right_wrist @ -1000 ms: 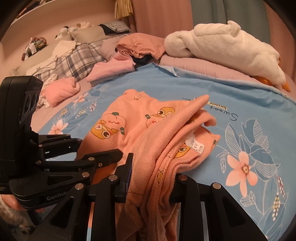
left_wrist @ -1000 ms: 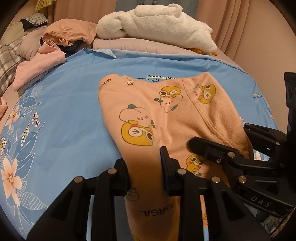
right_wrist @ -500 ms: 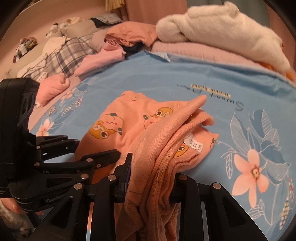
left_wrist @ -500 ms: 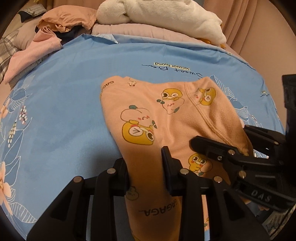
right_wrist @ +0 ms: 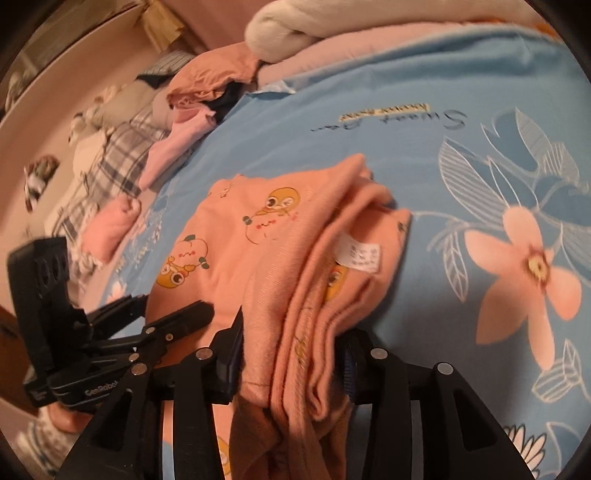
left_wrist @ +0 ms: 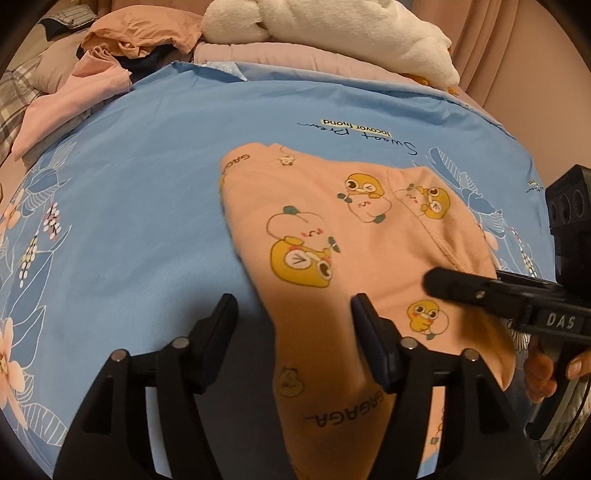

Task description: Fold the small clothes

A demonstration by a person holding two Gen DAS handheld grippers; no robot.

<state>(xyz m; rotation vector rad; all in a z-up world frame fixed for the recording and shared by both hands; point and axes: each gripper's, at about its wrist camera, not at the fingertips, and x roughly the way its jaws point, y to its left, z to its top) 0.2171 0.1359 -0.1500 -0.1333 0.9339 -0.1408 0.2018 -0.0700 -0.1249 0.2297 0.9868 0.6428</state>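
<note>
My left gripper (left_wrist: 293, 317) is opening, its jaws well apart and clear of the peach cartoon-print baby garment (left_wrist: 343, 254) lying between them. My right gripper (right_wrist: 291, 354) is opening too, though the bunched folds still fill its gap and touch both pads. The garment lies toward the near edge of the blue floral sheet (left_wrist: 140, 206).

Home bedroom. A bed with a light-blue floral cotton sheet (left_wrist: 140, 206), a white plush goose toy (left_wrist: 332, 26) on a pink quilt (left_wrist: 295, 61), a grey plaid blanket (right_wrist: 107, 162), loose pink clothes (left_wrist: 66, 110) heaped alongside, and pink curtains (left_wrist: 517, 55) behind.
</note>
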